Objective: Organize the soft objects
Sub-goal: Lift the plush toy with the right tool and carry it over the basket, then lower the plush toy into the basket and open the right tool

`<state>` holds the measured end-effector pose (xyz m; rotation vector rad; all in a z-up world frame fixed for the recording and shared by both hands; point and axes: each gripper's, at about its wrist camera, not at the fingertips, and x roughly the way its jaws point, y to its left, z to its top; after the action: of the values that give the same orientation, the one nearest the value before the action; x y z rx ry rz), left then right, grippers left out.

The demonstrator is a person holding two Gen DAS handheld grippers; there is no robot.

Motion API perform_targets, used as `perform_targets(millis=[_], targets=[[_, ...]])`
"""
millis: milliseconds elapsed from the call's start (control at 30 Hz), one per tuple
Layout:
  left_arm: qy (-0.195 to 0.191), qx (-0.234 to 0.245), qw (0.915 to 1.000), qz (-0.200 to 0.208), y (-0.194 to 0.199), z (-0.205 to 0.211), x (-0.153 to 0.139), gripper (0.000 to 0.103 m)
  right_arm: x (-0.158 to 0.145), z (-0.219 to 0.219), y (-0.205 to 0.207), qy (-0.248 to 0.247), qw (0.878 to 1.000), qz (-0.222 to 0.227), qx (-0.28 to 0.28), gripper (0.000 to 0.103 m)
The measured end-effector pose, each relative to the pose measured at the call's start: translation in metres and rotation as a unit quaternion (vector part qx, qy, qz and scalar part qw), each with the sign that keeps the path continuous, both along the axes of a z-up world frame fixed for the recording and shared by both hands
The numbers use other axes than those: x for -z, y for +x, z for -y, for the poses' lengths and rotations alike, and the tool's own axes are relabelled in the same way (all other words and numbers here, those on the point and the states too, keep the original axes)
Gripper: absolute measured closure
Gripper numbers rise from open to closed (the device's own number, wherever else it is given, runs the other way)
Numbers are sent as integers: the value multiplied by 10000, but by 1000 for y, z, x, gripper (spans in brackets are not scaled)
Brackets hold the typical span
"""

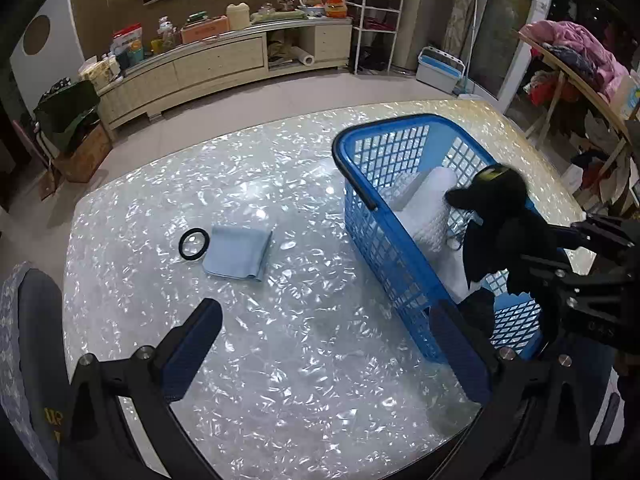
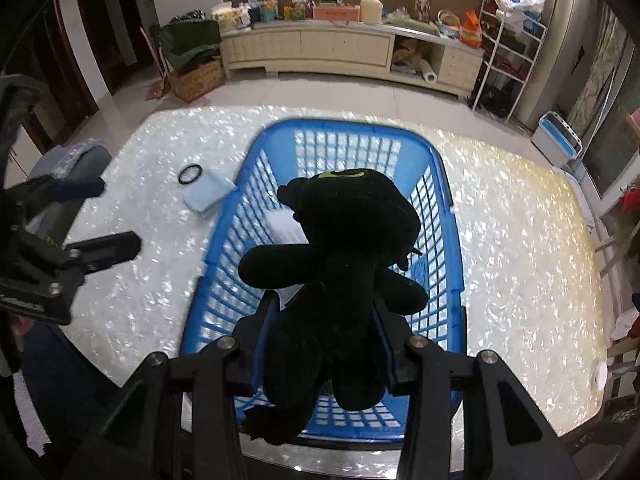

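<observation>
A black plush toy [image 2: 344, 264] with a yellow patch on its head hangs in my right gripper [image 2: 326, 320], which is shut on its body above the blue plastic basket [image 2: 448, 216]. In the left wrist view the toy [image 1: 500, 216] hangs over the basket [image 1: 384, 240], which holds white bubble wrap [image 1: 432, 204]. My left gripper [image 1: 324, 344] is open and empty above the table, left of the basket. A folded light-blue cloth [image 1: 238, 254] lies flat on the table beside a black ring [image 1: 194, 243]. Both also show in the right wrist view: the cloth [image 2: 210, 192] and the ring [image 2: 190, 175].
The pearly white table [image 1: 280, 360] ends near its far edge [image 1: 400, 106]. A chair back [image 1: 24, 344] stands at the left. A low cabinet [image 1: 224, 60] with clutter, a white rack [image 1: 376, 20] and a clothes-laden shelf [image 1: 580, 64] stand beyond.
</observation>
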<state>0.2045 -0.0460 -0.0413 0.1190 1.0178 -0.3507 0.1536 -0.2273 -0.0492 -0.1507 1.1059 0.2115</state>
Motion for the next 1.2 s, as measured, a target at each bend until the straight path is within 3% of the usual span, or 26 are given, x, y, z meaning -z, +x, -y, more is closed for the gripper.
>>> perform_targets(millis=[400, 633, 867, 1000, 1100, 1167, 1200], targets=[[127, -148, 9998, 30, 7, 4, 18, 0, 29, 3, 11, -95, 9992, -383, 66, 63], [203, 123, 9996, -129, 7, 12, 26, 0, 37, 3, 11, -292, 9983, -501, -36, 65], [73, 182, 9993, -321, 6, 15, 29, 0, 33, 10, 3, -259, 9983, -520, 39, 65], [-185, 185, 9990, -362, 3, 11, 24, 0, 28, 17, -1, -292, 9986, -438, 106, 64], [-159, 160, 9994, -274, -3, 9, 17, 0, 23, 16, -4, -236, 9989, -384, 139, 47], [-142, 151, 9995, -227, -6, 7, 13, 0, 16, 14, -9, -240, 9993, -254, 153, 27], [-148, 149, 9996, -208, -7, 6, 12, 0, 13, 13, -11, -245, 9994, -203, 145, 25]])
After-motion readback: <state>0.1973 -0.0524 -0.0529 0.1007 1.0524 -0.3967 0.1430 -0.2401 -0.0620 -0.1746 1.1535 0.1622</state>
